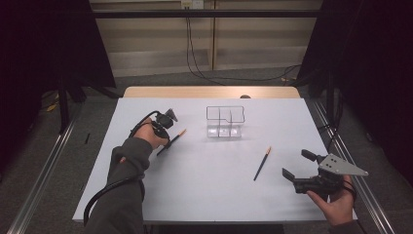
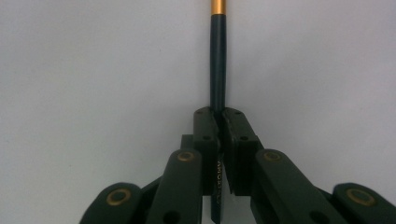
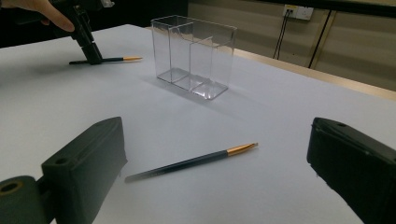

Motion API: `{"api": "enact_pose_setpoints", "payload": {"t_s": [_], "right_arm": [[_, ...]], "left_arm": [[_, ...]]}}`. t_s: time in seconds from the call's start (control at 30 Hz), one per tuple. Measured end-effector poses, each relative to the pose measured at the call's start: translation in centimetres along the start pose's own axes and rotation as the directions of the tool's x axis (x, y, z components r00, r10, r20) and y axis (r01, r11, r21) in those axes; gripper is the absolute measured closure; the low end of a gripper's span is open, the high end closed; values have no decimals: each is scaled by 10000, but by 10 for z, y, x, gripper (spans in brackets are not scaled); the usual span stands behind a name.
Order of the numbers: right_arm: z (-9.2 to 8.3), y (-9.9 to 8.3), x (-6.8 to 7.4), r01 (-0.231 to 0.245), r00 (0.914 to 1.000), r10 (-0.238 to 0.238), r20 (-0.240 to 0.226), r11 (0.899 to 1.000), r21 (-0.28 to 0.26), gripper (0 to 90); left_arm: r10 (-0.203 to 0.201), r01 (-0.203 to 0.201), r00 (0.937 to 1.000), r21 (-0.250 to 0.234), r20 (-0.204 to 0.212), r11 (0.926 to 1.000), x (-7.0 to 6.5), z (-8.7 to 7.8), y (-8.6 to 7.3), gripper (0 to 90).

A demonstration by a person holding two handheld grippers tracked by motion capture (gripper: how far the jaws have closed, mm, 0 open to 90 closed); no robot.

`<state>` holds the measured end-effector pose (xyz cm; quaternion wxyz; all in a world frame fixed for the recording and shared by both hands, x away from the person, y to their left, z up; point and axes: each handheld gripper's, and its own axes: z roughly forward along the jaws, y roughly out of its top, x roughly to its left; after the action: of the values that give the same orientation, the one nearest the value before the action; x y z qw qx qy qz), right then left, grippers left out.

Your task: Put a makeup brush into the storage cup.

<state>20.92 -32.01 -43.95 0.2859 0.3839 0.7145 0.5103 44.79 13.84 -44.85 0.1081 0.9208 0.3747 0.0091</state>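
Left tool (image 2: 218,122) clamps dark pen (image 2: 217,65) lying on table (image 1: 204,185).

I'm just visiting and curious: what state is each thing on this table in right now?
Left gripper: shut on a dark pen with a gold tip, which lies on the white table.
Right gripper: open, holding nothing.
Second dark, gold-tipped pen: lying loose.
Clear plastic divided box: upright, empty.

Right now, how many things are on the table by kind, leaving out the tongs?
Dark pens with gold ends: 2, one clamped in the left tongs, pen, and one lying free in front of the open right tongs, pen.
Clear divided holders: 1, holder.
Total: 3.
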Motion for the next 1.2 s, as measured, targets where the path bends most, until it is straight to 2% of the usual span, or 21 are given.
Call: {"api": "enact_pose_setpoints", "payload": {"t_s": [0.2, 0.37, 0.47, 0.53, 0.57, 0.63, 0.7, 0.77, 0.8, 0.83, 0.87, 0.9, 1.0, 1.03, 1.07, 1.1, 1.13, 1.17, 1.2], "right_arm": [[0, 0, -1, -1, 10000, 1, -6, 10000, -12, 38], [-1, -1, -3, -20, 10000, 20, 7, 10000, -21, 38], [-1, -1, -3, -55, 10000, 55, 29, 10000, -47, 38], [-1, -1, -3, -54, 10000, 54, 8, 10000, -42, 38], [-1, -1, -3, -54, 10000, 54, 34, 10000, -43, 38], [-1, -1, -3, -44, 10000, 44, 22, 10000, -26, 38], [-1, -1, -2, -61, 10000, 61, 72, 10000, -19, 38], [-1, -1, -2, -57, 10000, 57, 47, 10000, 5, 37], [-1, -1, -2, -53, 10000, 53, 63, 10000, 10, 37], [-1, -1, -2, -75, 9999, 75, 75, 10000, -15, 37], [-1, -1, -2, -69, 9999, 69, 75, 10000, -20, 37], [-1, -1, -2, -60, 10000, 60, 79, 10000, -16, 37], [-1, -1, -2, -58, 10000, 58, 53, 10000, 21, 37], [-1, -1, -2, -52, 10000, 52, 28, 10000, 12, 37], [0, -1, -2, -57, 10000, 57, 2, 10000, -14, 37], [0, -1, -2, -54, 10000, 54, 14, 10000, 5, 37], [0, -1, -2, -20, 10000, 20, 41, 10000, -9, 37], [0, -1, -2, -9, 10000, 9, 15, 10000, -14, 37], [0, -1, -2, -5, 10000, 5, 34, 10000, -18, 37]], "left_arm": [[-90, 91, 9999, -68, 50, 9999, 0, -1, 0, 848], [-390, 390, 9992, -720, 14, 9966, 3, -3, -3, 849], [-583, 594, 9982, -1264, 123, 9902, 3, -4, -7, 848], [-769, 784, 9969, -1835, 154, 9799, 2, -4, -8, 849], [-748, 764, 9971, -1951, 155, 9778, 3, -6, -9, 849], [-835, 865, 9962, -2394, 227, 9671, 3, -7, -10, 849], [-877, 919, 9958, -2604, 278, 9611, 3, -9, -11, 850], [-955, 1061, 9942, -3064, 492, 9460, 2, -11, -12, 850], [-1137, 1279, 9916, -3346, 616, 9336, 0, -11, -13, 850], [-1179, 1343, 9907, -3514, 678, 9266, -1, -11, -13, 850], [-1334, 1536, 9879, -3747, 795, 9143, -3, -11, -13, 850], [-1187, 1405, 9897, -3838, 800, 9127, -3, -11, -14, 850], [-1384, 1768, 9832, -4354, 1186, 8827, -6, -12, -15, 851], [-1361, 1709, 9846, -4433, 1095, 8799, -7, -12, -15, 850], [-1366, 1725, 9844, -4575, 1107, 8723, -8, -13, -16, 850], [-1457, 1808, 9832, -4808, 1097, 8580, -9, -13, -17, 850], [-1408, 1749, 9843, -4840, 1063, 8574, -10, -14, -17, 851], [-1415, 1772, 9839, -4964, 1091, 8498, -11, -15, -18, 851], [-1462, 1808, 9834, -5184, 1073, 8358, -12, -15, -18, 850]]}}
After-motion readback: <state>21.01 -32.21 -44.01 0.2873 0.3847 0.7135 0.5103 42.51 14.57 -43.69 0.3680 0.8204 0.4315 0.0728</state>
